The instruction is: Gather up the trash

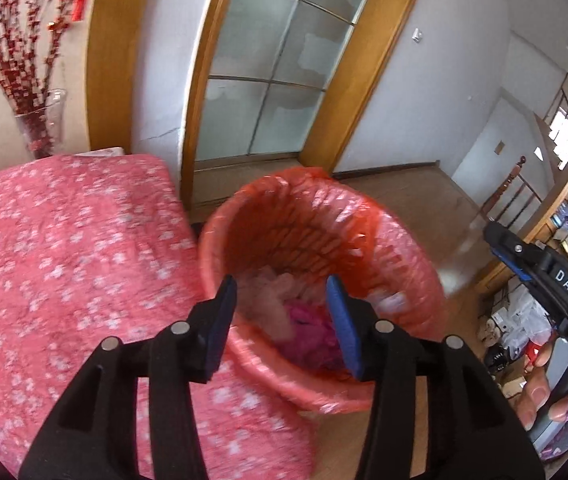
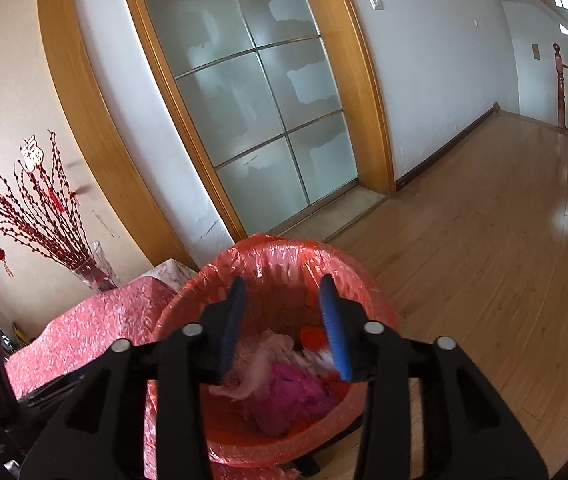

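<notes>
The left gripper (image 1: 282, 294) hung over the waste bin (image 1: 412, 264), its blue pads spread apart with nothing between them. The right gripper (image 2: 284, 298) was poised above the same bin from the other side, jaws likewise parted and empty. The bin stood on the wooden floor (image 2: 484, 240), lined with a red plastic bag (image 2: 268, 252) and just beside the surface under a pink flowered cloth (image 1: 64, 248). Inside lay the trash: pale crumpled paper (image 2: 260, 364), a magenta wad (image 2: 300, 392) and, blurred, perhaps a red-and-white scrap (image 2: 316, 340).
</notes>
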`<state>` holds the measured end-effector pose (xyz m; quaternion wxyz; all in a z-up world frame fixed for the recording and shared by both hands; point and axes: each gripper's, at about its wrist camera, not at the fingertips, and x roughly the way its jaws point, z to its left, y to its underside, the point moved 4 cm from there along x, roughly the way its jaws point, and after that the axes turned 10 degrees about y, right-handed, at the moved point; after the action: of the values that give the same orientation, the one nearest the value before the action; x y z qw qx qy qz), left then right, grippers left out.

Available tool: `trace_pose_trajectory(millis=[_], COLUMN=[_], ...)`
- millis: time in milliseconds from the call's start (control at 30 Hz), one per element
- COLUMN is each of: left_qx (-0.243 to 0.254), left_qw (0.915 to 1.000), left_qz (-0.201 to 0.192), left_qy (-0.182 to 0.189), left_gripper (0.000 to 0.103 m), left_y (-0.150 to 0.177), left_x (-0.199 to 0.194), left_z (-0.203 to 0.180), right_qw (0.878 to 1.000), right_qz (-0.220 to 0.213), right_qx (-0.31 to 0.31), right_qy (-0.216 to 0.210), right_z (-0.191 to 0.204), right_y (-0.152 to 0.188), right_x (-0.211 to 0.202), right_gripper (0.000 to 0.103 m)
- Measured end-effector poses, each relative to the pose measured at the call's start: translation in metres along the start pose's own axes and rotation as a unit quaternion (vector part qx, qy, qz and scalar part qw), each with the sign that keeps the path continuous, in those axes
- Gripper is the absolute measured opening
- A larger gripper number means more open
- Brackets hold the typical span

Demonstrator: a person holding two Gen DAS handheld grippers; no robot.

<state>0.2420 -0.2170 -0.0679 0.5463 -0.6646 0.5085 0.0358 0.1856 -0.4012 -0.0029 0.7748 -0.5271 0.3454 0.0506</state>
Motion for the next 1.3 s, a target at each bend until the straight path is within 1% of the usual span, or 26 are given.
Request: trace_pose_trajectory(millis=[33, 67, 167, 233, 267, 300, 333, 433, 500, 567, 633, 700, 833, 967, 1167, 1300], left_qx=[0.001, 0.006, 0.024, 0.036, 0.045, 0.049, 0.053, 0.065, 0.070, 0.074, 0.073, 0.068, 0.056, 0.056, 0.064, 0.060], left_qw=[1.0000, 0.9998, 0.9982, 0.9963, 0.9944, 0.9931, 0.9912, 0.9817, 0.9758, 0.9693, 0.9623, 0.9587, 0.9560, 0.9506, 0.9439, 0.9426], left_qz=[-0.005, -0.014, -0.041, -0.059, -0.073, -0.081, -0.092, -0.131, -0.147, -0.161, -0.175, -0.181, -0.188, -0.197, -0.210, -0.210], left_qy=[-0.006, -0.015, -0.038, -0.051, -0.062, -0.069, -0.079, -0.123, -0.145, -0.170, -0.195, -0.208, -0.219, -0.234, -0.247, -0.252], left_gripper=[0.052, 0.055, 0.063, 0.068, 0.073, 0.076, 0.082, 0.092, 0.096, 0.099, 0.099, 0.099, 0.099, 0.099, 0.099, 0.099], left_y=[0.002, 0.004, 0.011, 0.014, 0.017, 0.020, 0.021, 0.031, 0.038, 0.046, 0.058, 0.069, 0.085, 0.099, 0.114, 0.120], left_x=[-0.006, -0.014, -0.041, -0.061, -0.078, -0.087, -0.099, -0.141, -0.162, -0.182, -0.201, -0.215, -0.232, -0.244, -0.258, -0.261], left_z=[0.003, 0.007, 0.014, 0.016, 0.017, 0.020, 0.022, 0.026, 0.029, 0.031, 0.033, 0.036, 0.039, 0.039, 0.031, 0.031], right_qw=[1.000, 1.000, 0.999, 0.998, 0.998, 0.997, 0.996, 0.992, 0.990, 0.988, 0.986, 0.985, 0.983, 0.984, 0.980, 0.979], right_qz=[-0.004, -0.009, -0.028, -0.040, -0.051, -0.060, -0.070, -0.094, -0.109, -0.115, -0.121, -0.126, -0.127, -0.127, -0.138, -0.134], right_qx=[-0.004, -0.009, -0.028, -0.039, -0.046, -0.052, -0.058, -0.077, -0.092, -0.101, -0.112, -0.119, -0.129, -0.127, -0.141, -0.145], right_qy=[0.003, 0.005, 0.007, 0.005, 0.007, 0.010, 0.013, 0.015, 0.018, 0.017, 0.011, 0.011, 0.010, 0.012, 0.036, 0.044], right_z=[0.001, 0.003, 0.012, 0.018, 0.024, 0.028, 0.033, 0.047, 0.057, 0.065, 0.073, 0.079, 0.087, 0.090, 0.095, 0.095], right_y=[0.001, 0.002, 0.006, 0.008, 0.011, 0.013, 0.016, 0.026, 0.036, 0.043, 0.054, 0.062, 0.080, 0.096, 0.114, 0.125], right_x=[-0.003, -0.006, -0.021, -0.032, -0.041, -0.048, -0.056, -0.076, -0.092, -0.102, -0.115, -0.124, -0.140, -0.154, -0.166, -0.170], right_gripper=[0.049, 0.056, 0.069, 0.085, 0.088, 0.094, 0.097, 0.100, 0.101, 0.101, 0.101, 0.101, 0.101, 0.101, 0.101, 0.101])
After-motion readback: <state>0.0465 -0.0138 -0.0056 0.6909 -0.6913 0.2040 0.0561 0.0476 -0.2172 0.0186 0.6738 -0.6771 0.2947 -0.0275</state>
